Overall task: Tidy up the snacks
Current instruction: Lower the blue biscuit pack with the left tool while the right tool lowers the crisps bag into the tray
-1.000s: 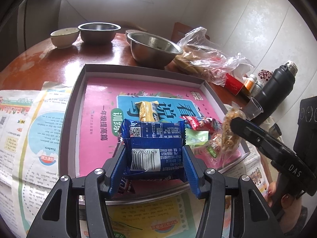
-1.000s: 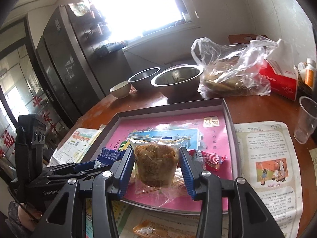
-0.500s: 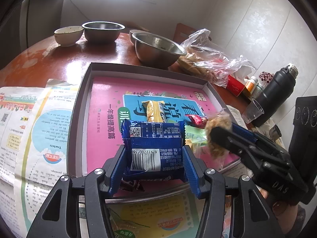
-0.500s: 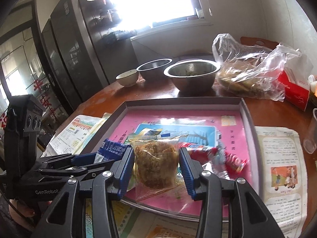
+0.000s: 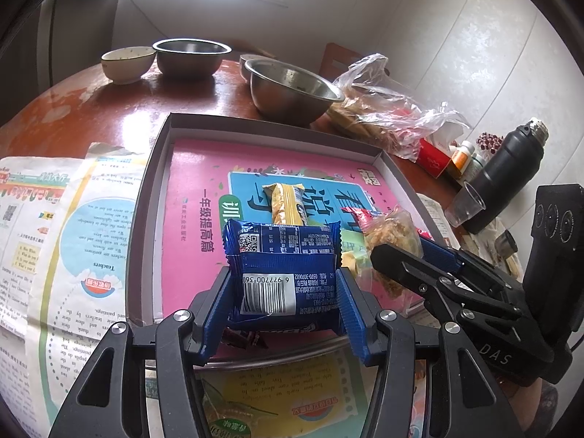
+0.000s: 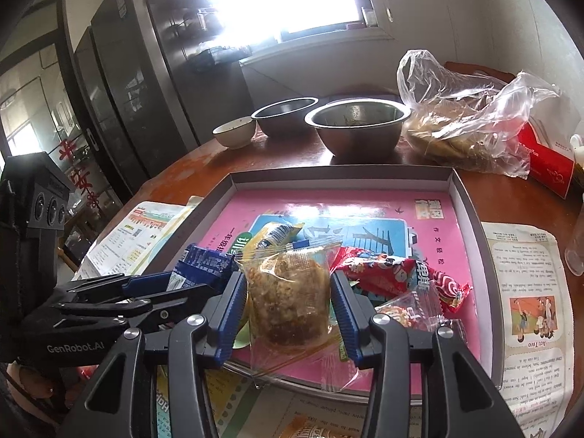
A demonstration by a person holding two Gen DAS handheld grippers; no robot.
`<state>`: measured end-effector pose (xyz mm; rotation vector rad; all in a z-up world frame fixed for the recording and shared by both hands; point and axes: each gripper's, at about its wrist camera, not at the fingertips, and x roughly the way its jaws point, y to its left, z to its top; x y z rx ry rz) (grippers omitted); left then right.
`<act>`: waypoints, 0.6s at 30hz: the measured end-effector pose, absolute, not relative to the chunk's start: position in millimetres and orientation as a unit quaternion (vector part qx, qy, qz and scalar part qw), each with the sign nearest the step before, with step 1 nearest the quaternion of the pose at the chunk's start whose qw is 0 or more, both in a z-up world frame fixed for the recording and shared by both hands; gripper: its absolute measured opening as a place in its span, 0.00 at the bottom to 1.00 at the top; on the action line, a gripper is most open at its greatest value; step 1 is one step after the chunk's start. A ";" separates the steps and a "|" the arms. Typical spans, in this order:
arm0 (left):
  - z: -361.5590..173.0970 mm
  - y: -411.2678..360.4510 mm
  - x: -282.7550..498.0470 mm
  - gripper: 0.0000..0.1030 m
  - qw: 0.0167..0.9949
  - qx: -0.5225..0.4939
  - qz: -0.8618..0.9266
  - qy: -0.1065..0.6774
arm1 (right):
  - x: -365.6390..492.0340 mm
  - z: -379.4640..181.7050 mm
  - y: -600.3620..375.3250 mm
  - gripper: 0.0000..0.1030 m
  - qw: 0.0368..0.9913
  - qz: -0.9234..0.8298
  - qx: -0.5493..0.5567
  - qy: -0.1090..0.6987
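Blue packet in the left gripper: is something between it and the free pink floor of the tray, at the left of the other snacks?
Nothing visible blocks it. The left gripper holds the blue packet over the near edge of the tray. The yellow packet lies farther in, and the right gripper is off to the right.

glossy foil blue packet (image 5: 283, 273), shiny metal bowl (image 5: 292, 91), polished wooden table (image 5: 109, 109).

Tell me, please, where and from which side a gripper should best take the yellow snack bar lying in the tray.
Probably across the middle of the yellow snack bar, closing on its two long edges from above. It lies flat on the tray, long and narrow, with bare pink floor on its left, while other packets crowd its right and near end.
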<state>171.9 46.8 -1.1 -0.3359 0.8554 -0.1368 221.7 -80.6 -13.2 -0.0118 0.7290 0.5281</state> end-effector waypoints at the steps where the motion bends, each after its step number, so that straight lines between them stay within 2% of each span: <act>1: -1.1 46.9 171.9 0.56 0.894 -0.162 -0.066 0.413 | 221.8 -13.4 -80.5 0.46 0.900 0.255 -0.006 0.353; 14: -1.6 44.2 170.5 0.56 0.894 -0.157 -0.067 0.415 | 223.2 -12.7 -84.4 0.47 0.915 0.221 -0.030 0.337; 18: -1.3 44.0 170.4 0.56 0.894 -0.157 -0.067 0.415 | 226.3 -14.3 -91.9 0.50 0.921 0.197 -0.028 0.335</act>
